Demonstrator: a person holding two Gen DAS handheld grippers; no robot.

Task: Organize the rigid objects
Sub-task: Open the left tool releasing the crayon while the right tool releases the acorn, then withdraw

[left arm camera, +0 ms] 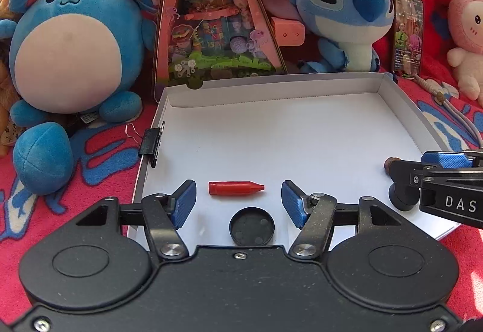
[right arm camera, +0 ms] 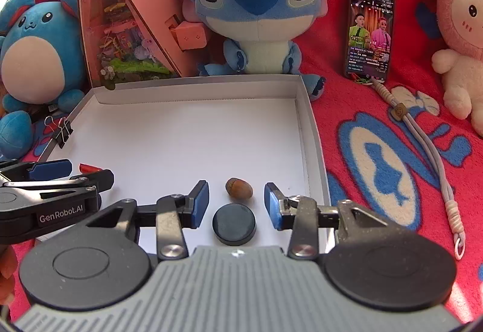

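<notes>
Both grippers stand apart-jawed, holding nothing — left gripper (left arm camera: 238,200) over the red crayon tip (left arm camera: 235,188), right gripper (right arm camera: 236,203) over the acorn (right arm camera: 238,187), inside the white box (right arm camera: 305,120). The rounded acorn could roll off — a nudge suffices.

Open left tool (left arm camera: 238,203) flanks a red crayon (left arm camera: 235,188) and black cap (left arm camera: 252,226) in the white tray (left arm camera: 271,84).
</notes>
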